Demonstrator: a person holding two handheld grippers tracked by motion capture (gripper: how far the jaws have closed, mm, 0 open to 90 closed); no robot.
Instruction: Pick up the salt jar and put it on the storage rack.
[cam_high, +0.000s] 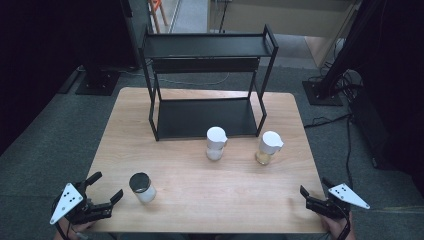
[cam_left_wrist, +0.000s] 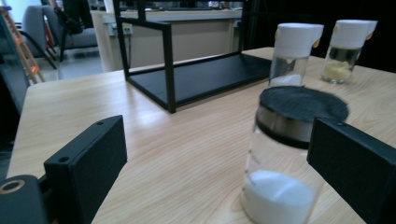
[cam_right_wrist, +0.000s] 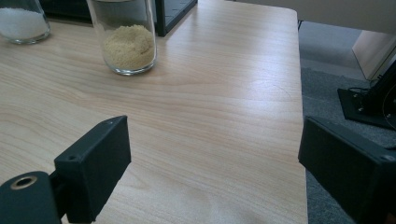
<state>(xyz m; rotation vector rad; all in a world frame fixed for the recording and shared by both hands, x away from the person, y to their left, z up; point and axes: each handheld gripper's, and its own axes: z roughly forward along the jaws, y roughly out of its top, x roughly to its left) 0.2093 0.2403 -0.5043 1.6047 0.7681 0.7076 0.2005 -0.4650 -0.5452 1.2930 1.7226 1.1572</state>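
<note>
A glass jar with a black lid (cam_high: 141, 187) and white powder stands near the table's front left. My left gripper (cam_high: 108, 184) is open just to its left at the table edge. In the left gripper view, the black-lidded jar (cam_left_wrist: 289, 154) stands close ahead, partly behind the right jaw, and the left gripper (cam_left_wrist: 217, 154) touches nothing. My right gripper (cam_high: 314, 185) is open at the front right corner, and in its own view the right gripper (cam_right_wrist: 215, 154) holds nothing. A white-capped jar of white powder (cam_high: 216, 144) and a white-capped jar of yellow powder (cam_high: 267, 147) stand mid-table.
A black two-tier shelf rack (cam_high: 205, 117) stands at the back of the wooden table (cam_high: 225, 200), both tiers bare. The yellow powder jar (cam_right_wrist: 128, 46) is ahead-left of the right gripper. Black stands and cables lie on the carpet around the table.
</note>
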